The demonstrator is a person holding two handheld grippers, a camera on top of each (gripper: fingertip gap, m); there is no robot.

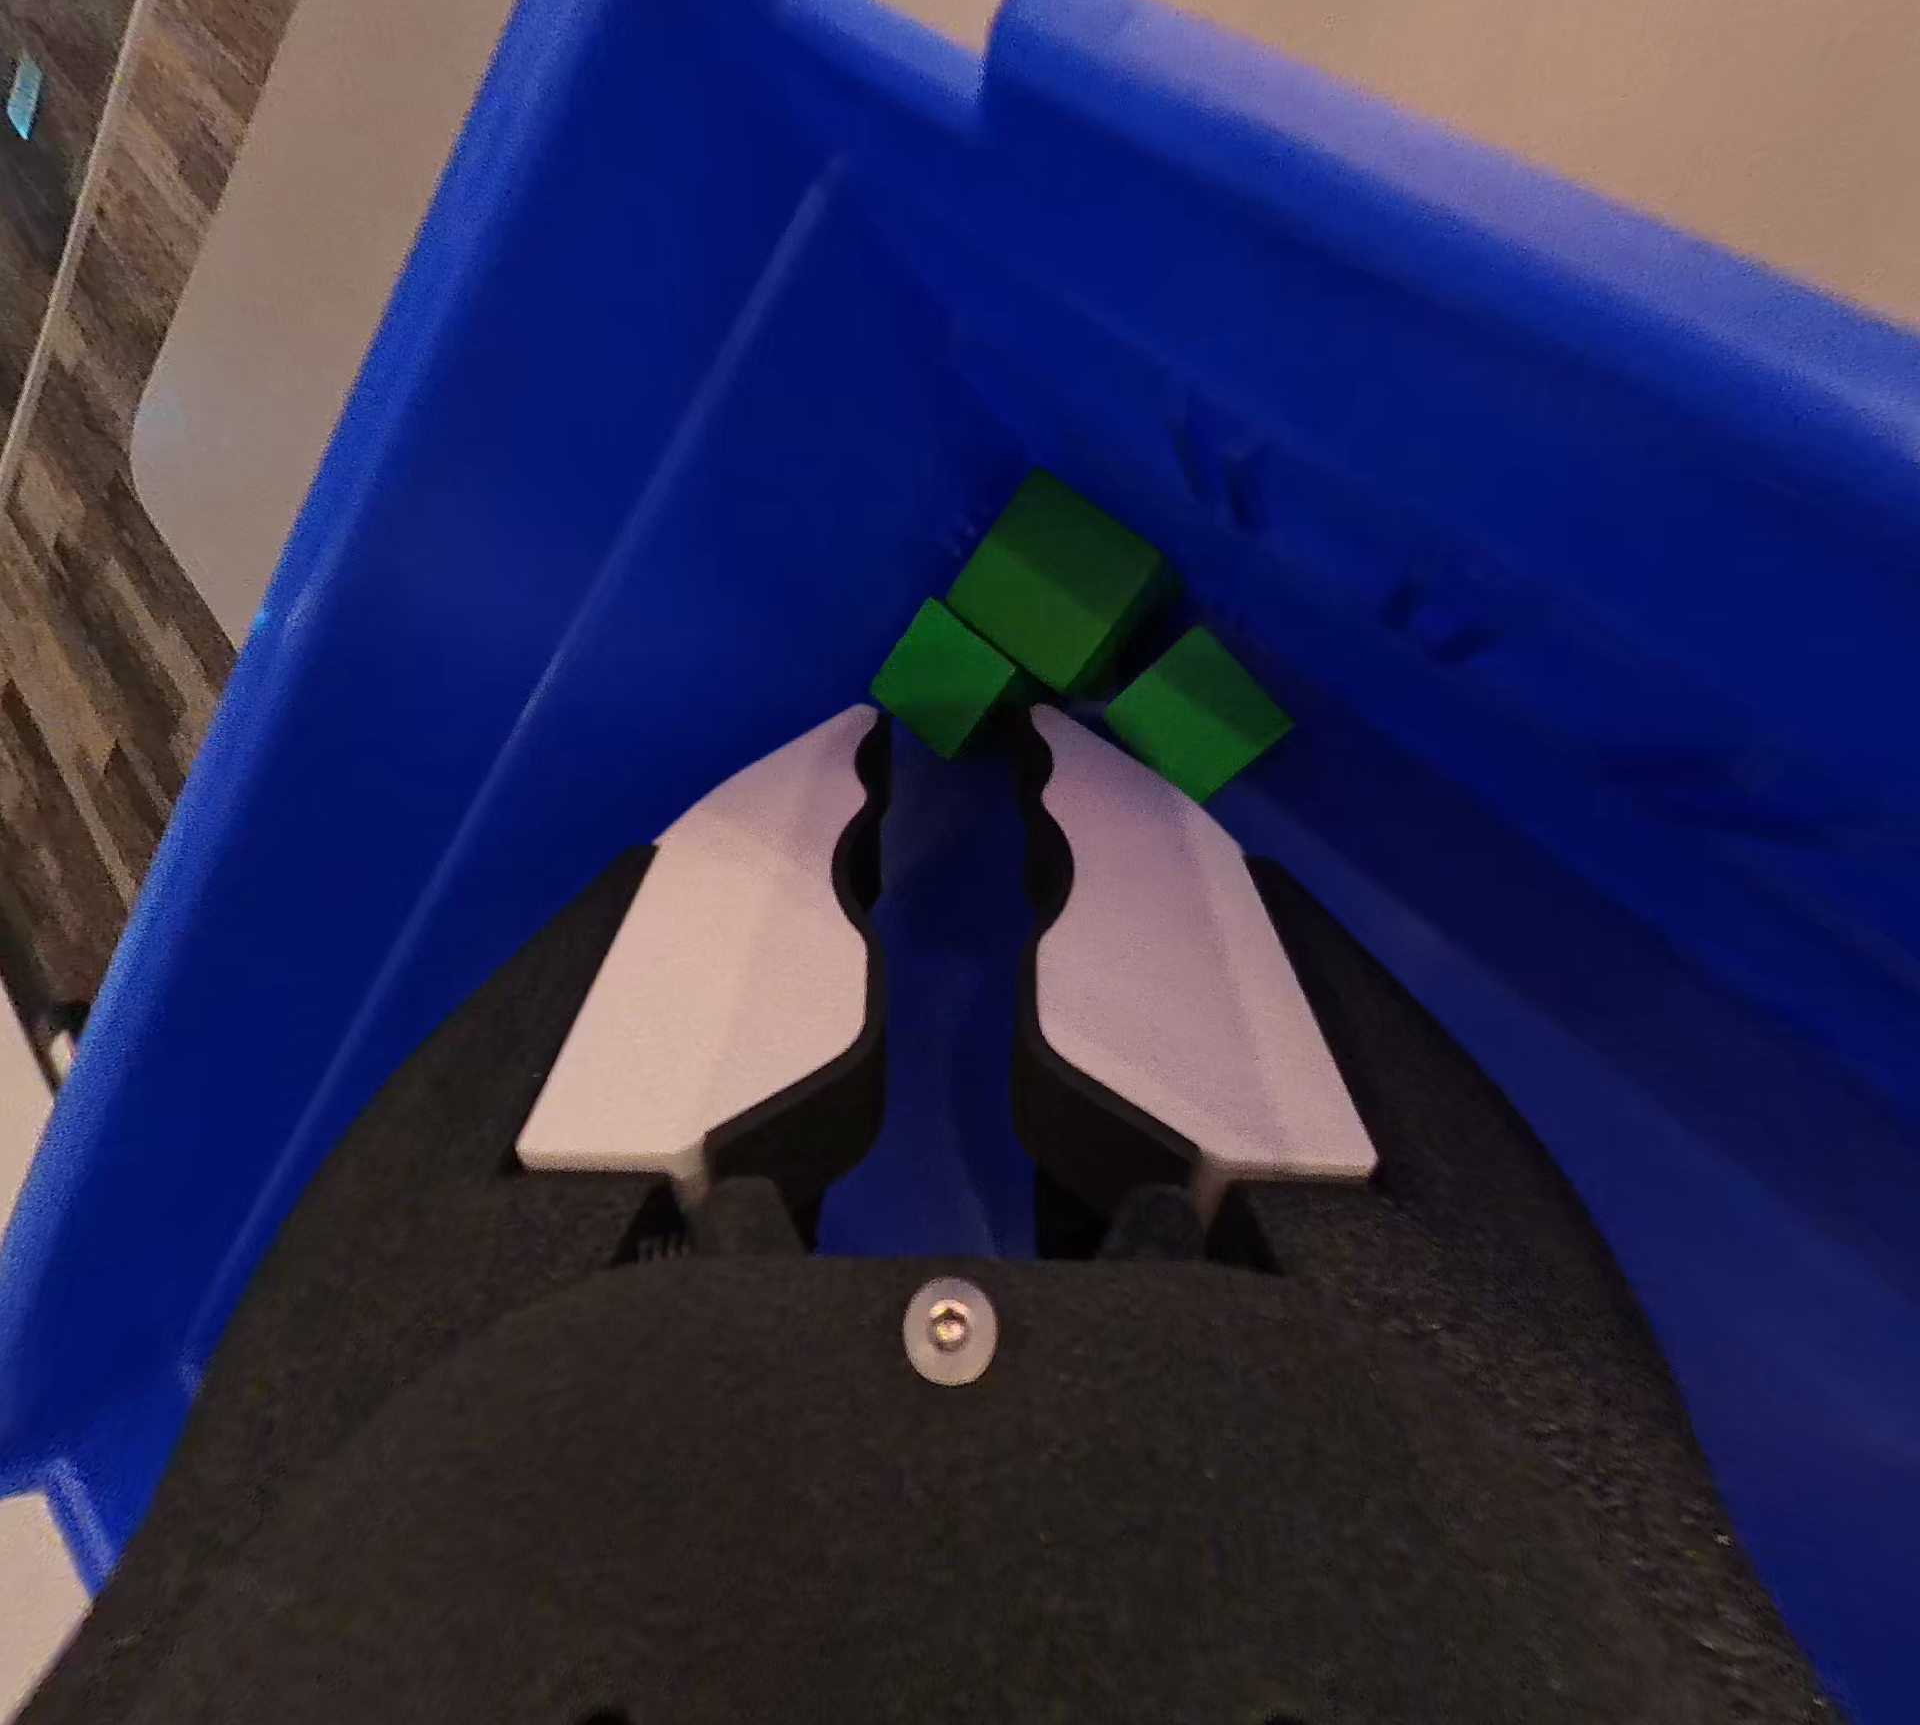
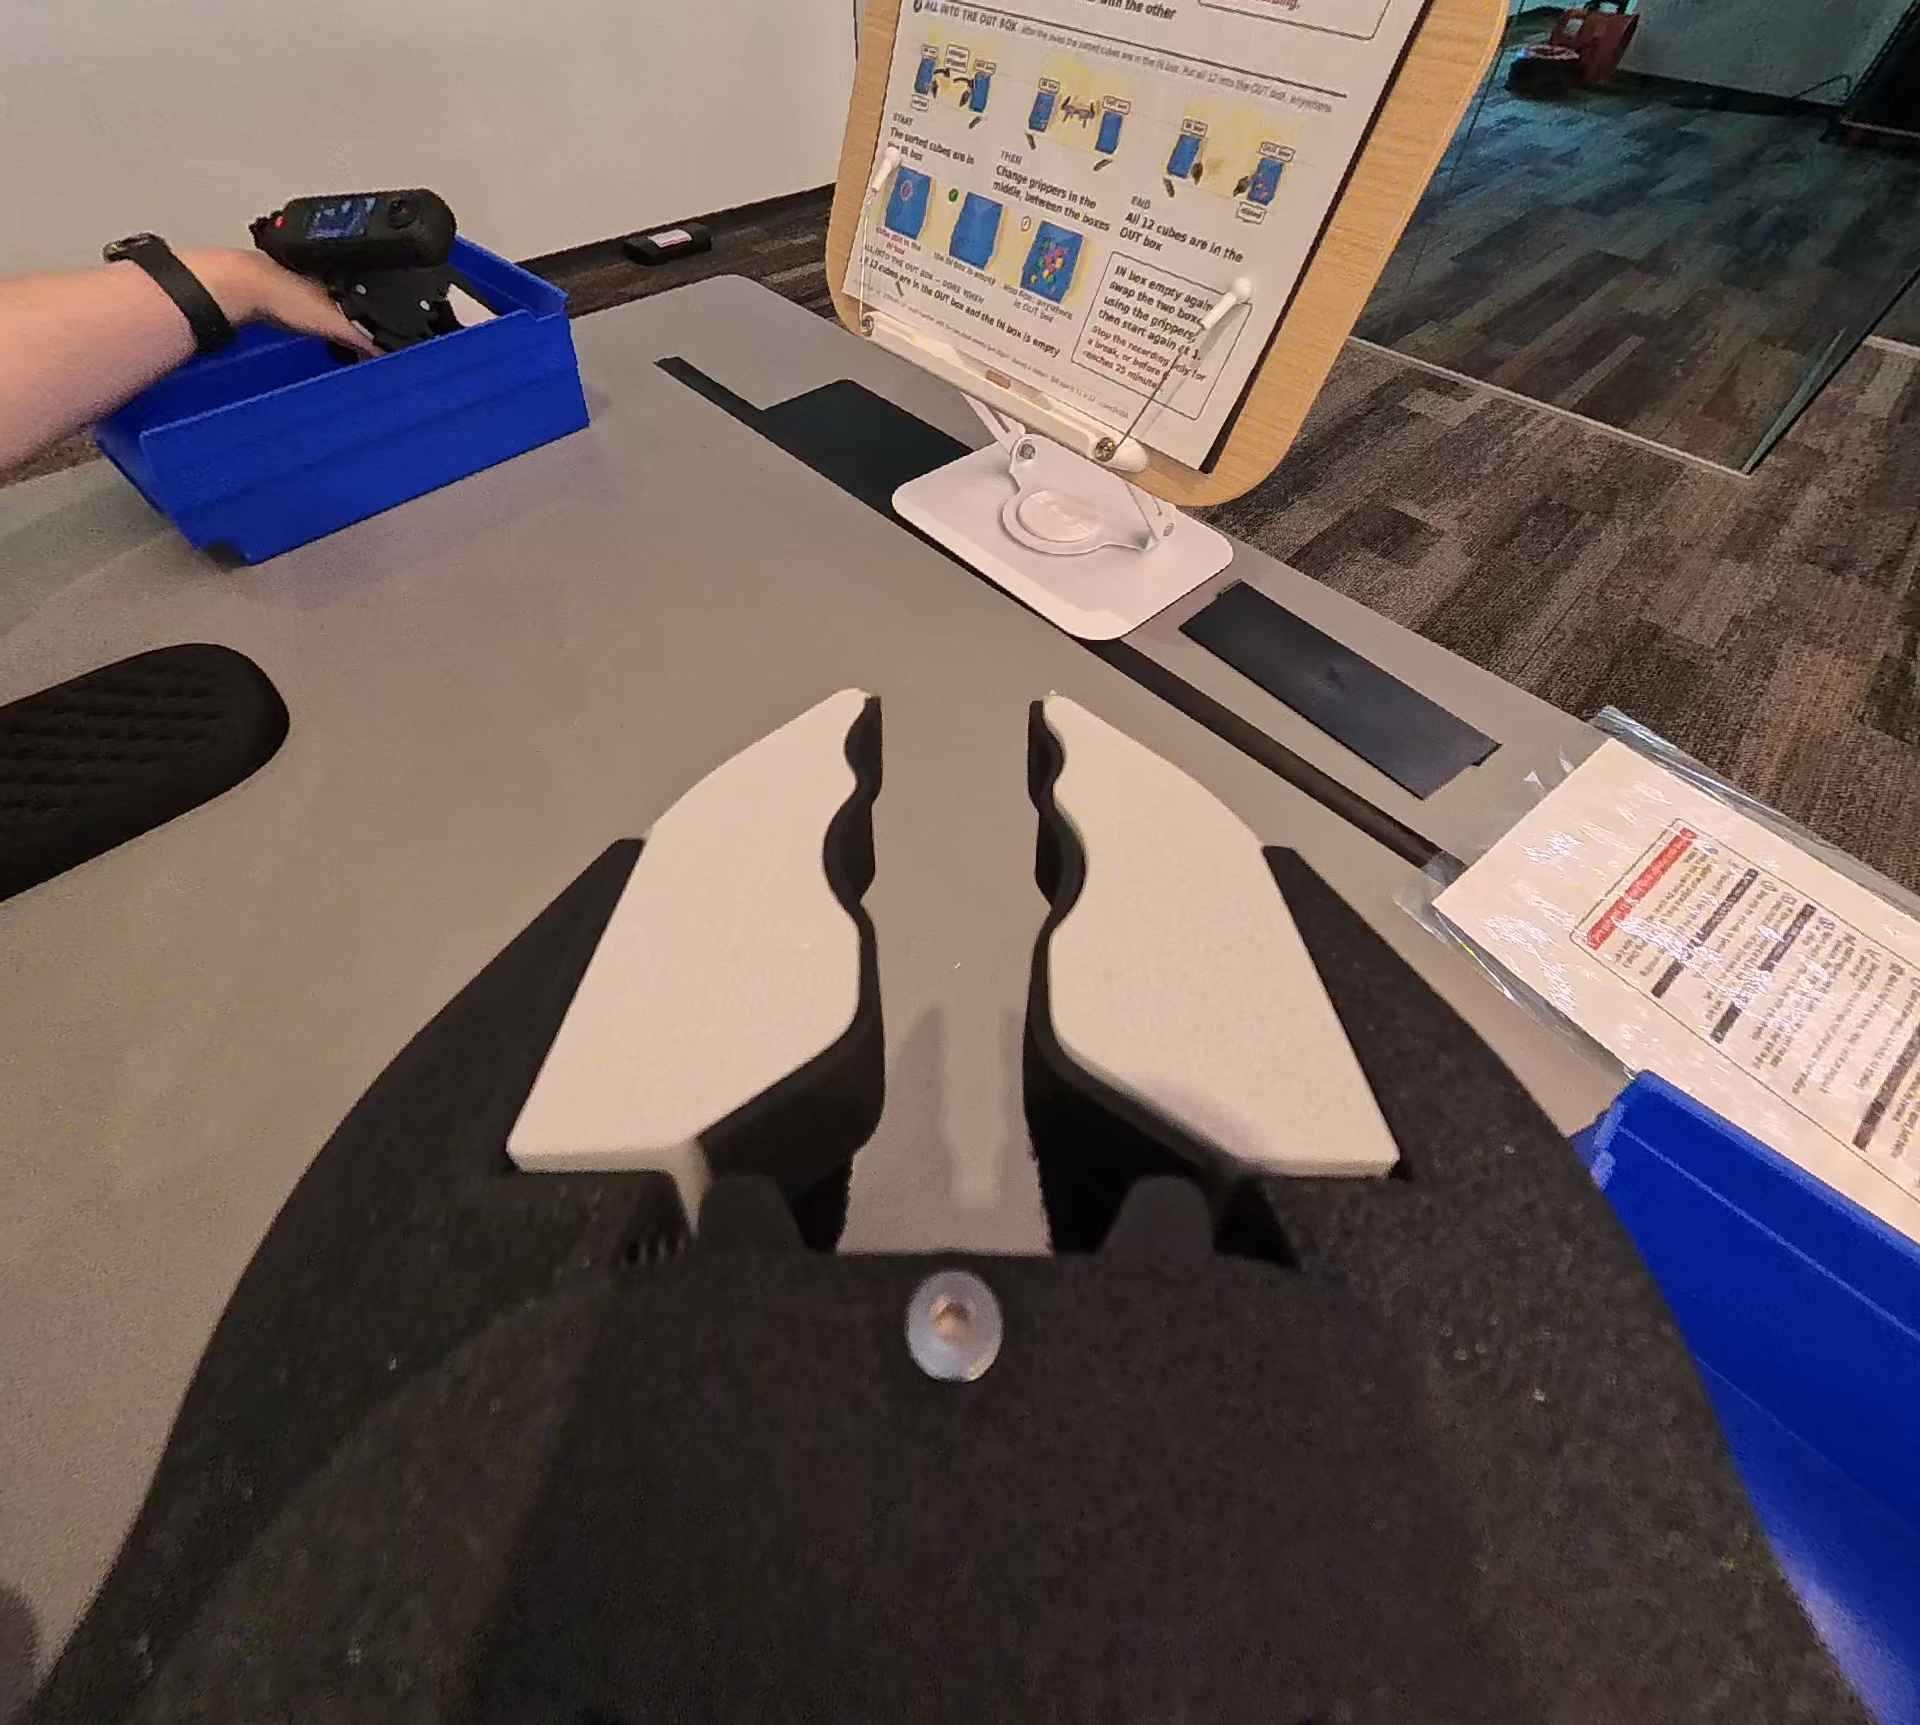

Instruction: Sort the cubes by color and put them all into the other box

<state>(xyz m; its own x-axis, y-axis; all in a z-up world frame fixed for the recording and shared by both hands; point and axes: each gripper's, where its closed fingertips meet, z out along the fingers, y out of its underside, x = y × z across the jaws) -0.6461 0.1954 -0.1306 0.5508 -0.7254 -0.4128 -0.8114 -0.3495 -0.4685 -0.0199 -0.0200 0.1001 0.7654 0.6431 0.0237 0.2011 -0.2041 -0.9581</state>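
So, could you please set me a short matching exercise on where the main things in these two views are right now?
Things:
1. green cubes
2. left gripper
3. right gripper
4. instruction board

Places:
a. over bare grey table
b. upright on a white stand
c. clustered in a corner of the blue box
d. inside the box, open, just short of the cubes

Pairs: 1-c, 2-d, 3-a, 4-b

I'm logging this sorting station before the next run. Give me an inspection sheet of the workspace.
Surface: grey table, with black strips.
Job's things: three green cubes in a corner of the blue box; second blue box at right.
Clutter: instruction board on a stand, bagged sheet, black pad.
Grippers: left gripper open by the cubes; right gripper open, empty, over the table.
Cables: nothing seen.
Surroundings: carpet, glass partition.
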